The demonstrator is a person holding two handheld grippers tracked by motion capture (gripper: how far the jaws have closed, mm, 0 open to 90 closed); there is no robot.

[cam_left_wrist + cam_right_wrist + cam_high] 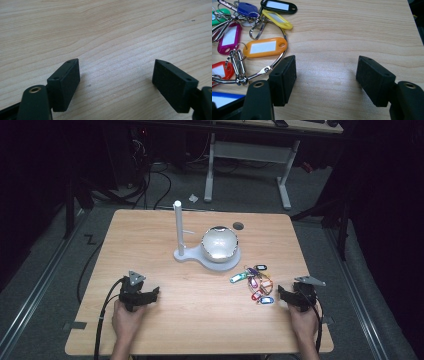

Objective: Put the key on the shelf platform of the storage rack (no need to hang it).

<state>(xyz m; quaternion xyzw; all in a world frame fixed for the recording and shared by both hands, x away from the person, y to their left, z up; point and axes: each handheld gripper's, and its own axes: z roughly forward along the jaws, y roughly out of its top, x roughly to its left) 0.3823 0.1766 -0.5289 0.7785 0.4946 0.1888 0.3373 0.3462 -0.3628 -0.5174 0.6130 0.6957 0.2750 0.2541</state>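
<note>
High view shows my two hands at the near edge of the light wooden table [150,245], each holding a black two-jaw gripper with a grey three-cornered plate on top. My left gripper [141,296] rests on the bare wood at the near left, and my right gripper [295,296] rests at the near right, well apart from it.

Left gripper view has my jaws spread wide over plain wood grain, with nothing between them.

Right gripper view has my jaws spread wide as well, empty, with bare table between them. Just beside one of these jaws lies the bunch of coloured plastic key tags on a large metal ring [249,37]; the ring nearly touches that jaw, though I cannot tell if it does. On the table the bunch [256,282] sits near my right gripper.

Farther back, mid-table, stands a white base with an upright white post [178,227] and a shiny silver dome [219,243] beside it.
</note>
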